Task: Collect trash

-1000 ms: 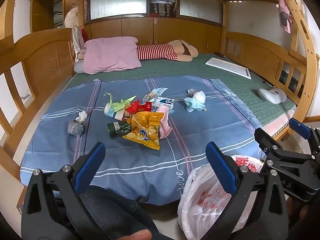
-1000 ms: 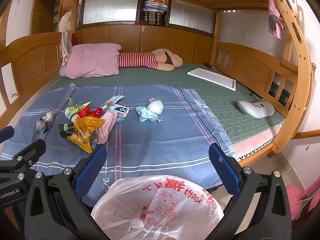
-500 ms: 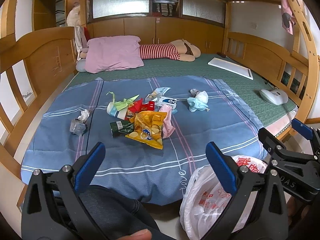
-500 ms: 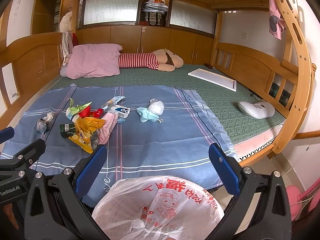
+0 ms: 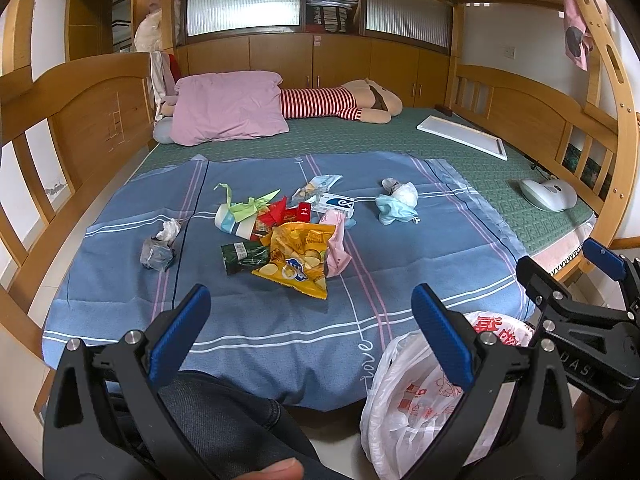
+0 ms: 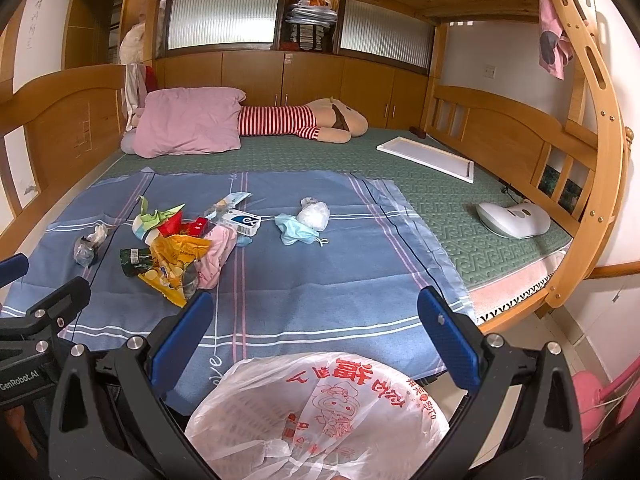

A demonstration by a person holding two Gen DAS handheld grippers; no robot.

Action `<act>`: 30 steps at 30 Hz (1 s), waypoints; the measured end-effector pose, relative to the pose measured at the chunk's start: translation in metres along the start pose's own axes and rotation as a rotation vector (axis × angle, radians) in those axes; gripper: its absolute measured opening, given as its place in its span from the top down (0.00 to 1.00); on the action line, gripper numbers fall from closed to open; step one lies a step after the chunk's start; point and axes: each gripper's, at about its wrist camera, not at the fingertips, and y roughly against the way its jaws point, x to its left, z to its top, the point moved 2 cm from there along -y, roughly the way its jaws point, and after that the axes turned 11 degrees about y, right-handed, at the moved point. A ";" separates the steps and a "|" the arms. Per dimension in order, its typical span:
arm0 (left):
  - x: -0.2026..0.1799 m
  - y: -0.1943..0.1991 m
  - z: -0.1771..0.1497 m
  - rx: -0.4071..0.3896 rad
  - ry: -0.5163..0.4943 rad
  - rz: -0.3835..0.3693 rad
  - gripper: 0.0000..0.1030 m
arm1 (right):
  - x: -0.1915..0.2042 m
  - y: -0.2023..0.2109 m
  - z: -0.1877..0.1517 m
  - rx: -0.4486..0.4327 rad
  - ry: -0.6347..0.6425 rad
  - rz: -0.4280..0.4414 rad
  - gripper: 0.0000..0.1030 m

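Left wrist view: the left gripper (image 5: 310,330) hangs wide open and empty, the yellow crinkled chip bag (image 5: 298,258) just ahead of its fingers on the blue striped blanket (image 5: 400,264). A careless pinch could snag the blanket or scatter neighbouring wrappers. The right gripper (image 6: 316,334), fingers spread wide, hovers over the white plastic bag with red print (image 6: 320,408); whether it touches it is probably unclear.

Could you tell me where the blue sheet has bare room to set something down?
Free: the near strip between the yellow crisp bag and the bed edge, and right of the blue face mask. Crowded: the wrapper pile around the green paper crane.
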 end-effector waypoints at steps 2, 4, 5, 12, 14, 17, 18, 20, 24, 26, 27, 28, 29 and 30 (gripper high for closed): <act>0.000 0.002 0.000 -0.001 0.000 0.000 0.03 | 0.000 0.000 0.000 0.001 0.002 0.001 0.03; 0.001 0.001 0.000 0.001 0.001 0.000 0.03 | 0.000 0.000 0.000 0.001 0.002 -0.001 0.03; 0.000 0.001 0.000 0.002 0.000 0.002 0.03 | 0.000 0.000 0.000 0.003 0.002 -0.001 0.03; 0.000 0.000 -0.001 0.003 0.002 0.004 0.03 | -0.002 -0.007 0.000 0.015 0.000 -0.005 0.03; 0.000 0.000 -0.001 0.003 0.003 0.004 0.03 | -0.002 -0.008 0.001 0.017 0.000 -0.008 0.03; 0.001 -0.001 -0.001 0.004 0.007 0.004 0.03 | -0.001 -0.008 0.001 0.015 0.003 -0.007 0.03; 0.002 -0.001 -0.002 0.004 0.009 0.004 0.03 | -0.001 -0.009 0.000 0.015 0.005 -0.008 0.03; 0.002 -0.002 -0.002 0.005 0.010 0.004 0.03 | -0.001 -0.010 0.000 0.016 0.007 -0.005 0.03; 0.002 -0.002 -0.002 0.004 0.010 0.005 0.03 | 0.000 -0.010 0.000 0.015 0.006 -0.008 0.03; 0.002 -0.002 -0.002 0.005 0.010 0.005 0.03 | 0.001 -0.009 0.000 0.015 0.006 -0.008 0.03; 0.002 -0.002 -0.003 0.005 0.010 0.004 0.03 | 0.001 -0.009 0.000 0.015 0.006 -0.008 0.03; 0.002 -0.002 -0.003 0.006 0.010 0.004 0.03 | 0.001 -0.009 0.000 0.016 0.008 -0.009 0.03; 0.003 -0.002 -0.003 0.006 0.010 0.004 0.03 | 0.001 -0.010 0.000 0.018 0.008 -0.010 0.03; 0.003 -0.002 -0.003 0.006 0.011 0.003 0.03 | 0.001 -0.009 -0.001 0.019 0.007 -0.010 0.03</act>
